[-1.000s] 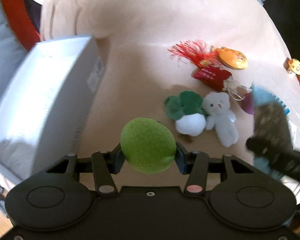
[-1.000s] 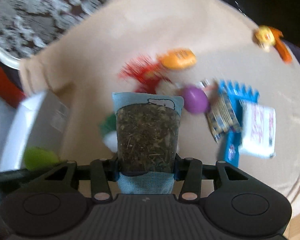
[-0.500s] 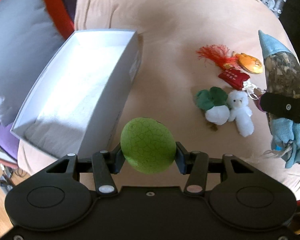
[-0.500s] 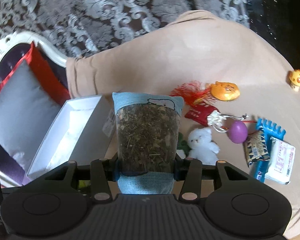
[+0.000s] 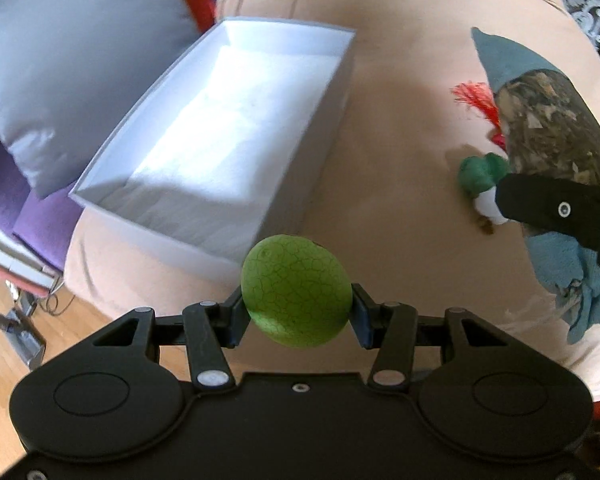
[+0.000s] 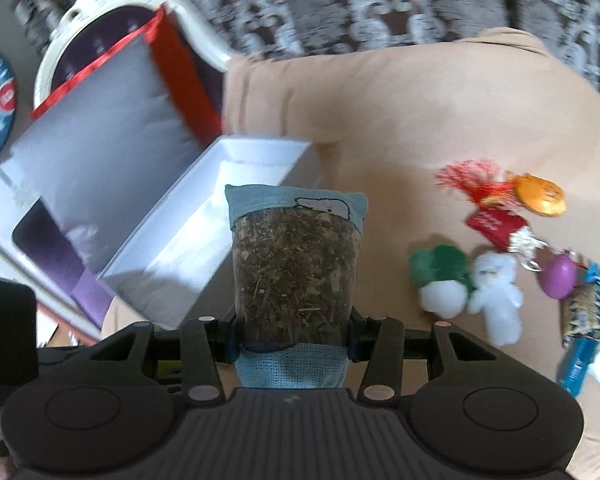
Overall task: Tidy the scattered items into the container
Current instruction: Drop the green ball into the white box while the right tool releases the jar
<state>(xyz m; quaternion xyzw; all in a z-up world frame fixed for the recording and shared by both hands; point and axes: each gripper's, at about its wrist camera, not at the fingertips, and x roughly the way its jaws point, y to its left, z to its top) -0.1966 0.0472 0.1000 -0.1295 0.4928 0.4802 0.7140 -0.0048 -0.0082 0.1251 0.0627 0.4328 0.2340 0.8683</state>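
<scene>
My left gripper point(image 5: 297, 307) is shut on a green crackle-patterned egg point(image 5: 295, 289), held just in front of the near end of the white box point(image 5: 332, 92). My right gripper point(image 6: 294, 330) is shut on a blue cloth sachet with a clear window of dried herbs point(image 6: 296, 264); that sachet point(image 5: 548, 136) also shows at the right of the left wrist view. The open white box point(image 6: 140, 246) lies on the beige cushion point(image 6: 420, 120), left of the sachet. The inside of the box looks bare.
Loose on the cushion: a green-and-white plush point(image 6: 442, 280), a white bear point(image 6: 496, 292), a purple egg point(image 6: 560, 276), a red charm with tassel point(image 6: 494, 220), an orange charm point(image 6: 540, 196), blue packets point(image 6: 592, 328). A grey pillow point(image 5: 68, 60) lies left of the box.
Both grippers have moved left toward the white box, each keeping its hold. The box has slid from the left edge toward the middle of both views, and the scattered toys have shifted right.
</scene>
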